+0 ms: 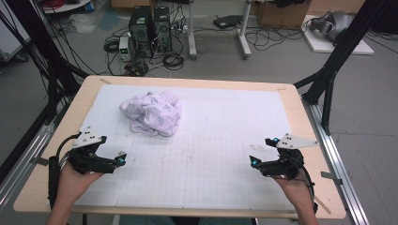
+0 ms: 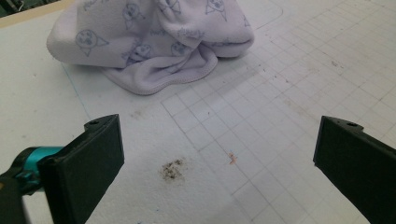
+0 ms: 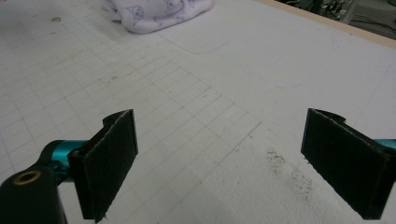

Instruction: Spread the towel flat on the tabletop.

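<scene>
L gripper (image 1: 123, 159), lower left of the high view: jaws wide, empty. Cloth (image 1: 152, 112) bunched upper left of centre on the mat (image 1: 234, 122). R gripper (image 1: 253, 161), lower right: wide, empty too. Best go for the cloth's hem w/ both, low approach.

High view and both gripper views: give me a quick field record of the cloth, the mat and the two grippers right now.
cloth: crumpled lilac cloth with a cat-face print, bunched in a heap on the far left part of the mat
mat: white mat with a grid on its near part, on the wooden table
stains: dark smudge ahead of the left jaws
left gripper: open, empty, apart from the cloth
right gripper: open, empty, farther from the cloth
contact: none
</scene>
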`<state>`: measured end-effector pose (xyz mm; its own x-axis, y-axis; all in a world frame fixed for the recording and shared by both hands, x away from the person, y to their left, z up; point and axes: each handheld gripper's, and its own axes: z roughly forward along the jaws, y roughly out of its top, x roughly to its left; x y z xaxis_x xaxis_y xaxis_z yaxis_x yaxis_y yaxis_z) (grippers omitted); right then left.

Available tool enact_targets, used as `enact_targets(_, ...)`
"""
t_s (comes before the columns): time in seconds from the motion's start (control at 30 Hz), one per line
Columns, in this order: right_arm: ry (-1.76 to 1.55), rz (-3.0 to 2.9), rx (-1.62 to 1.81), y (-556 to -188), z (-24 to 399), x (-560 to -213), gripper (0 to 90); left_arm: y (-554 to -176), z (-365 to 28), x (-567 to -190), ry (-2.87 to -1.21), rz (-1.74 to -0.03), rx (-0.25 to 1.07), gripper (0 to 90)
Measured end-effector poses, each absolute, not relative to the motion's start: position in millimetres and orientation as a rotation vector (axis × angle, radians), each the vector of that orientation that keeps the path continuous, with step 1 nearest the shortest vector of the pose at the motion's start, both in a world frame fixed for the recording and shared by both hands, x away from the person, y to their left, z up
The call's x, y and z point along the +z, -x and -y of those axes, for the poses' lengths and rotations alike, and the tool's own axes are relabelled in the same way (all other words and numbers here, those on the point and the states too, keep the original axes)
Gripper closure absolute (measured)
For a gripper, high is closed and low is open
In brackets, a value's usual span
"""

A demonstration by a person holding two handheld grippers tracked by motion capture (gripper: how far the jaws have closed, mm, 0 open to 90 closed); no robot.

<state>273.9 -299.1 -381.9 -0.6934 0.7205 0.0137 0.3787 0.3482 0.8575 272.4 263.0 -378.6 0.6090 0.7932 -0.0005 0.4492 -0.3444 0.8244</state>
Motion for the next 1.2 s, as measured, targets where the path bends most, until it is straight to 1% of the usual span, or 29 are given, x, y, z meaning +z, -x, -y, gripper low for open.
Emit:
enact_targets(0.33, -0.996, -2.236, 1.3, -278, 307, -384, 10.0, -283, -267, -377, -1.995, -0.99, 0.508, 2.2)
enact_targets(0.6, -0.981, -2.249, 1.307, -284, 299, -383, 10.0, -288, -263, -377, -2.004, -0.98, 0.497, 2.2)
enact_targets(0.77, -0.957, -2.27, 1.32, -294, 286, -379, 10.0, -293, -261, -374, -2.012, -0.969, 0.496, 2.2)
enact_targets(0.87, -0.896, -2.299, 1.323, -310, 265, -368, 10.0, -296, -259, -371, -2.003, -0.967, 0.496, 2.2)
enact_targets(0.93, -0.88, -2.301, 1.323, -314, 261, -366, 10.1, -297, -259, -370, -2.004, -0.964, 0.497, 2.2)
enact_targets(0.97, -0.852, -2.325, 1.327, -324, 248, -359, 10.1, -299, -259, -369, -1.997, -0.966, 0.498, 2.2)
enact_targets(1.03, -0.839, -2.334, 1.325, -327, 244, -357, 10.1, -301, -259, -368, -1.997, -0.962, 0.498, 2.2)
enact_targets(1.07, -0.804, -2.351, 1.322, -335, 232, -350, 10.4, -302, -259, -367, -1.994, -0.964, 0.495, 2.2)
enact_targets(1.1, -0.804, -2.351, 1.322, -335, 232, -350, 10.4, -303, -259, -367, -1.99, -0.964, 0.493, 2.2)
enact_targets(1.13, -0.775, -2.372, 1.314, -345, 218, -343, 10.4, -306, -259, -366, -1.989, -0.965, 0.489, 2.2)
enact_targets(1.2, -0.754, -2.387, 1.325, -355, 208, -338, 11.0, -308, -258, -366, -1.983, -0.969, 0.483, 2.2)
